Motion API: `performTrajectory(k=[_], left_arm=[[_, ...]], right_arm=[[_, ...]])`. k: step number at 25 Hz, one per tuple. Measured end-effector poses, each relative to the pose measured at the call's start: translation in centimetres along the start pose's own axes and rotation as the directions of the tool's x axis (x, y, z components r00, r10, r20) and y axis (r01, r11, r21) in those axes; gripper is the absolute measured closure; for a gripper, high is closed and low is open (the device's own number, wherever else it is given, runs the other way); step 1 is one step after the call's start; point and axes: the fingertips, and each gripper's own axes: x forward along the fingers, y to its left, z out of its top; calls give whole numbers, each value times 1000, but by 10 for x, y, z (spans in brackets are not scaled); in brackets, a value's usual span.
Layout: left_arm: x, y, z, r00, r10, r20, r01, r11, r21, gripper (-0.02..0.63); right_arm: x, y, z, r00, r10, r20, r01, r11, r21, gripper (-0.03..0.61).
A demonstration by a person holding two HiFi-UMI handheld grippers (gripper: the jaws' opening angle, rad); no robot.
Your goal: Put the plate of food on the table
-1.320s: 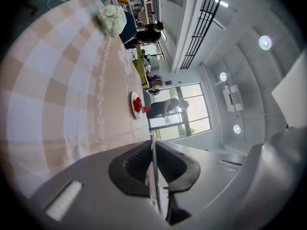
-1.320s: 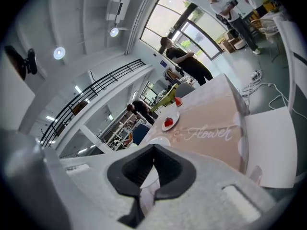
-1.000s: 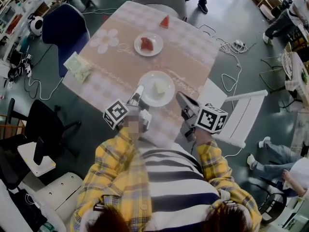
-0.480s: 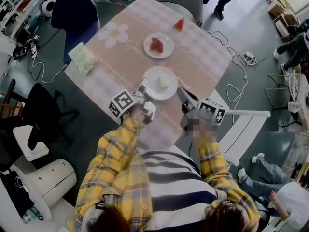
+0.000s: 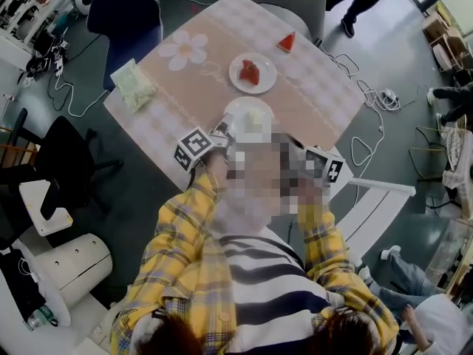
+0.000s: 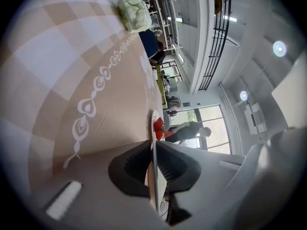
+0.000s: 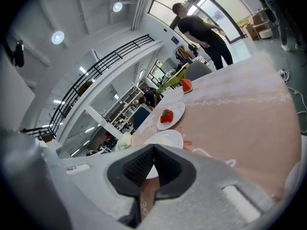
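Counter [image 5: 310, 102] under checked floral cloth | left tongs [image 6: 152, 146] clenched on rim of white plate [image 5: 242, 108] carrying pale food [image 5: 256, 117], pads just eased slightly | right tongs [image 7: 153, 148] clenched, empty, right of plate | second plate [image 5: 267, 81] with red food [image 5: 250, 72] beyond both tongs.

On the table [image 5: 314, 98] we count a near plate [image 5: 241, 110] and a far plate [image 5: 266, 71], two in all, plus one red wedge [image 5: 286, 43] and one green bag [image 5: 133, 86].

Grey floor [image 5: 406, 50], blue chair [image 5: 126, 9], cables [image 5: 373, 95]
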Motion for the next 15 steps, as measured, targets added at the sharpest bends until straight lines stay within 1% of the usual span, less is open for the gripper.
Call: performTrajectory(k=[3,5,11,13,15], left_arm=[[3,2,5,1000,13,17,-12,1000,-5,588],[6,3,8,999,26,20,-27,1000,5,586],[12,4,9,997,69,-24,-68,996,49,584],[11,5,8,995,90,-50,-86,993,77,586],[11,5,6,991,115,-75,-104,985,135,591]], right_arm=[[12,-8,6,1000,-23,-12,23,999,-31,581],[20,-13,8,999,-37,-24,36,998,-48,581],[36,-14,11,998,-41,-56,37,996,-77,581],[39,-13,9,997,-40,-66,34,996,-85,581],[40,-14,8,997,-40,-73,33,996,-86,581]])
